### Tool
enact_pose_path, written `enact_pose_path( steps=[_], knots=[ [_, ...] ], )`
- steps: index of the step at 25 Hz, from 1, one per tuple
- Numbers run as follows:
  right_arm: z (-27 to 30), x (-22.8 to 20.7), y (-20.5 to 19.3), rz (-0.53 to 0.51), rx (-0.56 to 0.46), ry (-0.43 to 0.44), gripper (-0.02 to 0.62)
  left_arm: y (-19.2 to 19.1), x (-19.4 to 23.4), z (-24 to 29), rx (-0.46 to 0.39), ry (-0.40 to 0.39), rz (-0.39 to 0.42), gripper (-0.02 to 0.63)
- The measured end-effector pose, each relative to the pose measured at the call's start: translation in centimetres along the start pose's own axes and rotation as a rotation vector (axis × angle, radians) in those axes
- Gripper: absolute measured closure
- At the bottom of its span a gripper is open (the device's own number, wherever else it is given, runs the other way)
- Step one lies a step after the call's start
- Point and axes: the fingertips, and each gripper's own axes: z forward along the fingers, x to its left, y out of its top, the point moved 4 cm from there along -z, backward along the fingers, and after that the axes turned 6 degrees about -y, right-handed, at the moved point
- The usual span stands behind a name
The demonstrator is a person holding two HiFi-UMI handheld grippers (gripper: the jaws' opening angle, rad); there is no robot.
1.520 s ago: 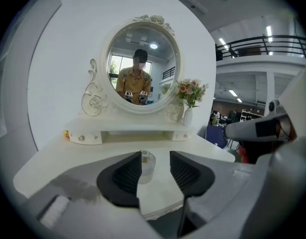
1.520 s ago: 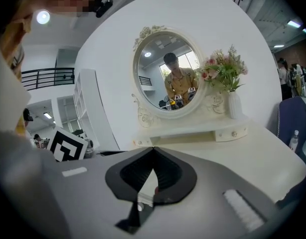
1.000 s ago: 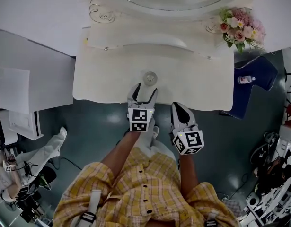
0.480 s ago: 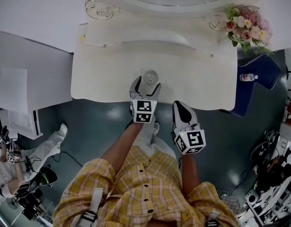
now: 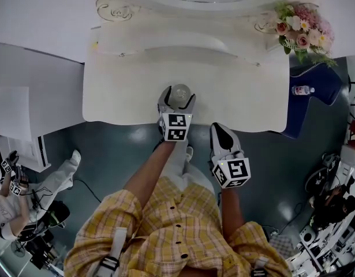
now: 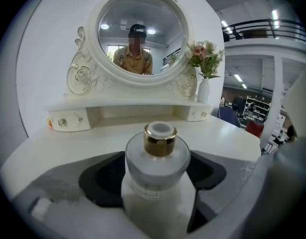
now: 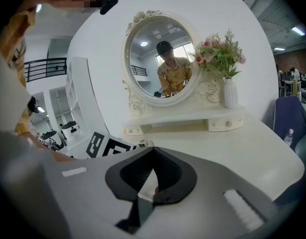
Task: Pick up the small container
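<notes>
Now | left gripper (image 5: pixel 177 103) jaws just been opening wide, small container (image 6: pixel 157 156) between, ungripped | container: round frosted glass, gold collar | right gripper (image 7: pixel 152 179) jaws pressed together, empty | glossy white tabletop (image 5: pixel 125 91)

Markings on the small container (image 6: pixel 157 158) are unreadable.

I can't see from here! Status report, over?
Left gripper jaws just opened wider, small container between them, ungripped. Right gripper shut, empty. Nothing blocking.
</notes>
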Motion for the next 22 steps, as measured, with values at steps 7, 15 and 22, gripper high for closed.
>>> enact_pose_path(
  steps=[7,15,22],
  knots=[
    [0.2,-0.4,-0.3,-0.003,0.011,-0.011,0.594,-0.2,0.1,1.4,0.011,0.005,-0.003,0.231],
    [0.0,-0.6,-0.6,-0.008,0.017,-0.014,0.594,-0.4,0.4,1.9,0.017,0.047,-0.002,0.232],
    [-0.2,-0.8,-0.5,-0.012,0.024,-0.02,0.594,-0.5,0.4,2.1,0.027,0.072,0.046,0.258]
  ],
)
